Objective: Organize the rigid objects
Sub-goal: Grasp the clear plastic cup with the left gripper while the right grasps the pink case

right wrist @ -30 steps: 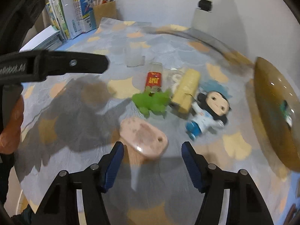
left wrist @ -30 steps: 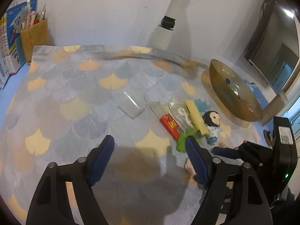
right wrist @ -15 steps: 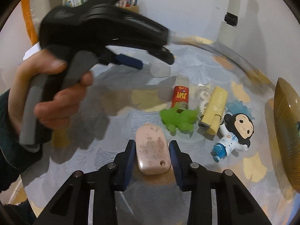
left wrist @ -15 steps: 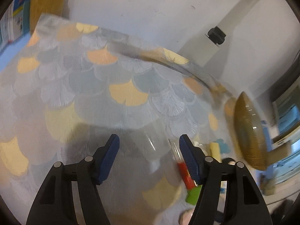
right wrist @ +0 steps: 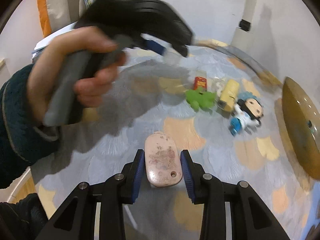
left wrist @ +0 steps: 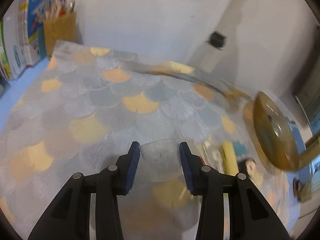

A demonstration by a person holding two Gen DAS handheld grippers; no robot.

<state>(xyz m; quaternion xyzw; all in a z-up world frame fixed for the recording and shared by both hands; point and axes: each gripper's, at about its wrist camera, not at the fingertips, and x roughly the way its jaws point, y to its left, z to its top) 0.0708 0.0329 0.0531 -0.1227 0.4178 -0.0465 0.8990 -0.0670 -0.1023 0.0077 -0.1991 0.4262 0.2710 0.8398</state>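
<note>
Cup (left wrist: 160, 163) pinched by left gripper (left wrist: 159, 167), jaws just closed; tag (right wrist: 162, 163) seemingly clamped in right gripper (right wrist: 162, 169), likely bowl-bound (right wrist: 300, 128).

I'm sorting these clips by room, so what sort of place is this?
Probably a desk or study table at home: a pen holder and upright books stand against the wall, a patterned tablecloth covers the top, and a toy figure lies among small odds and ends.

1. Table (left wrist: 24, 102) is carrying a fan-pattern cloth (left wrist: 112, 108).
2. Green toy (right wrist: 200, 99), red pack (right wrist: 200, 81), yellow roll (right wrist: 230, 92) and doll (right wrist: 246, 113) are lying clustered on the cloth.
3. Bowl (right wrist: 300, 128) is sitting at the cloth's right.
</note>
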